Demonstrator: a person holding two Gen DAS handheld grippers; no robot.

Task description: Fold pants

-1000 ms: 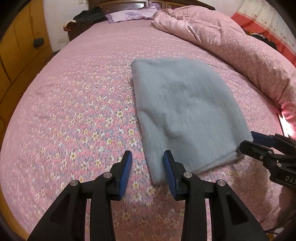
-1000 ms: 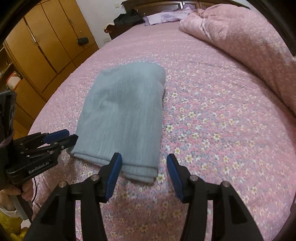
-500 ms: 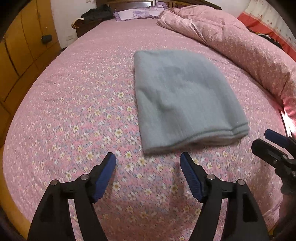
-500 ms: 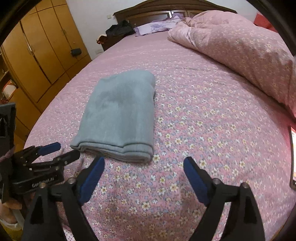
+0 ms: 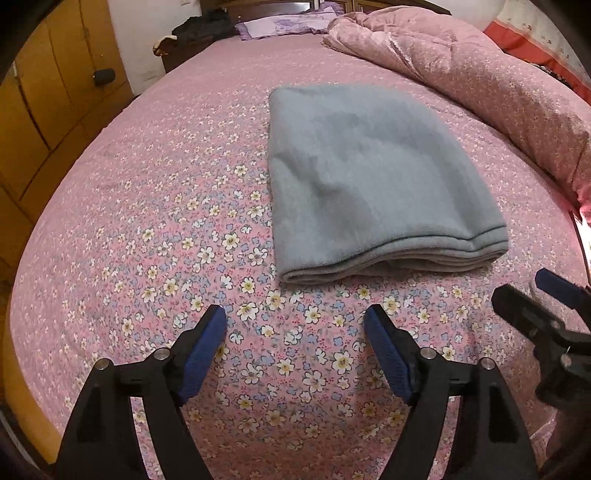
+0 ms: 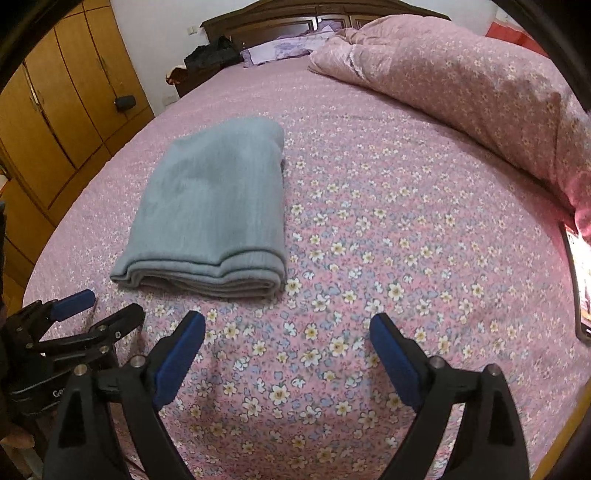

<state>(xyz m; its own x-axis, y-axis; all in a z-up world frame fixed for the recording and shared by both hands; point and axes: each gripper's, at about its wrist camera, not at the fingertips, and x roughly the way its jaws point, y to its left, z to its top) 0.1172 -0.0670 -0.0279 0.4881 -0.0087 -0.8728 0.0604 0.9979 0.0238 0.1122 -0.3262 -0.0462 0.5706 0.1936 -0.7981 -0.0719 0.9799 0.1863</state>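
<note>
- The left hand-held gripper point(image 5: 295, 332) is held with its blue-padded fingers point(image 5: 201, 354) spread wide, and nothing is gripped between them; floral bedding is seen in the gap.
- The right hand-held gripper point(image 6: 288, 339) is likewise spread wide, with nothing between its blue pads point(image 6: 395, 358).
- Both are held over the near part of the bed point(image 5: 147, 206), just short of the pants, and neither is in contact with the cloth.
- In the left wrist view the right hand-held gripper is seen at the right edge; in the right wrist view the left one appears at the lower left, beside the near left corner of the pants.
- The grey-blue pants point(image 5: 369, 177) are laid flat on the pink floral bedsheet as a folded rectangular bundle, with the stacked layers and hems turned toward the grippers point(image 6: 207, 273).
- A bunched pink quilt point(image 6: 461, 85) is piled along the right side of the bed, well apart from the pants.
- A purple pillow point(image 5: 280, 26) and dark clothing point(image 6: 214, 55) are seen near the headboard point(image 6: 295, 18).
- Wooden wardrobe doors point(image 6: 66, 96) are seen to the left of the bed.
</note>
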